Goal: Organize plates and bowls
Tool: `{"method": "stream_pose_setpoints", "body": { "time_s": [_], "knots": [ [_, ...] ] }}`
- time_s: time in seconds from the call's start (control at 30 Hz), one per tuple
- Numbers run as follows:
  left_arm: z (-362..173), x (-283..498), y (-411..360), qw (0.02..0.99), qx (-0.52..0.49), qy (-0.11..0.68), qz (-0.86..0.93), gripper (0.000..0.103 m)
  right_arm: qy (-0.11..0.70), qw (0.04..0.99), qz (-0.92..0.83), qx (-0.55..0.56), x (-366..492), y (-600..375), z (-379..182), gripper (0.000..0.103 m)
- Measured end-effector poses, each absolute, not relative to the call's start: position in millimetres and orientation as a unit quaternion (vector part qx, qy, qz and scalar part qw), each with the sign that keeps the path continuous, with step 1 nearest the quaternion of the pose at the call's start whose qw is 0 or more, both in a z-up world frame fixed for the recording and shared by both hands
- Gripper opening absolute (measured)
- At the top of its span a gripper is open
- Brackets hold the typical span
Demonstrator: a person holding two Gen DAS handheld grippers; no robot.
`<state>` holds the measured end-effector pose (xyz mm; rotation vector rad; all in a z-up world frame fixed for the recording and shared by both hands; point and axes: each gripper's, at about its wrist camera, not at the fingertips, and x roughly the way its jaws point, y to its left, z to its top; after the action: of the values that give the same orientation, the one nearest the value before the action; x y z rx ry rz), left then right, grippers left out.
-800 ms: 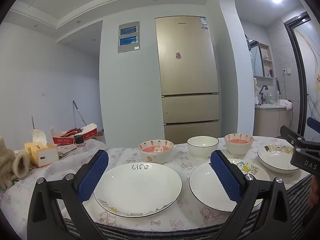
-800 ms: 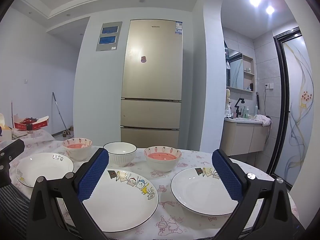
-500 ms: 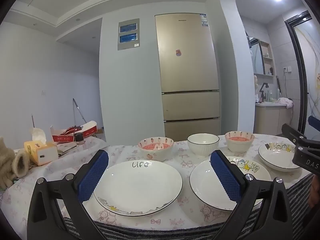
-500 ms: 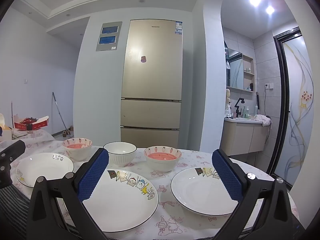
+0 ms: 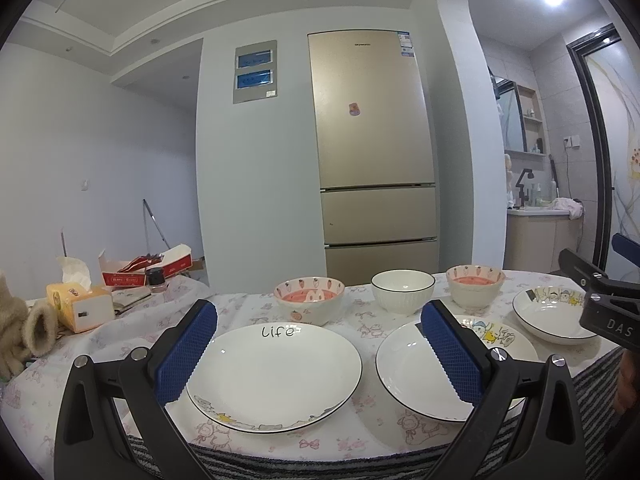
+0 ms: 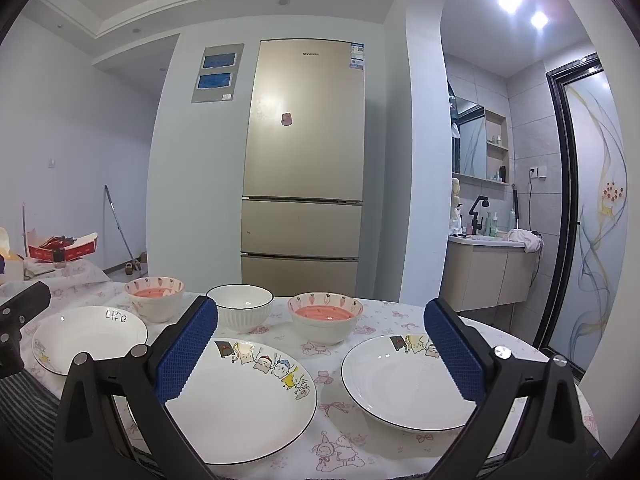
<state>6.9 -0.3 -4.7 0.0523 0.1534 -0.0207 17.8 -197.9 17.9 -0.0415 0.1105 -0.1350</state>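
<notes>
Both grippers, left gripper [image 5: 318,344] and right gripper [image 6: 320,346], fingers spread wide, empty, hovering at near edge of surface [image 6: 400,320]. Three plates in front row: "Life" plate [image 5: 276,372], cartoon plate [image 6: 248,404], right plate [image 6: 400,388]. Three bowls [image 6: 240,312] behind, all unstacked; likely staged for sorting.

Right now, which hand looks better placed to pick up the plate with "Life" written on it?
Left. The left gripper is open with the Life plate directly between its fingers; from the right gripper that plate sits far off to the side.
</notes>
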Motion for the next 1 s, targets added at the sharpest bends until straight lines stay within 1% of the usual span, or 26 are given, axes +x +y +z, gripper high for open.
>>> {"method": "stream_pose_setpoints", "body": {
  "time_s": [0.3,0.57,1.0],
  "knots": [
    [1.7,-9.1,-5.2,0.997,0.041,0.059,-0.013,0.103,0.055,0.996,-0.067,-0.021,18.0,-198.2,18.0,0.103],
    [-1.0,-4.0,-7.1,0.994,0.045,0.096,-0.027,0.103,0.056,0.996,-0.067,-0.02,19.2,-198.1,17.9,0.103],
    [-4.2,-5.3,-5.8,0.994,0.044,0.097,-0.027,0.103,0.058,0.996,-0.066,-0.019,16.4,-196.6,17.7,0.103]
  ]
}}
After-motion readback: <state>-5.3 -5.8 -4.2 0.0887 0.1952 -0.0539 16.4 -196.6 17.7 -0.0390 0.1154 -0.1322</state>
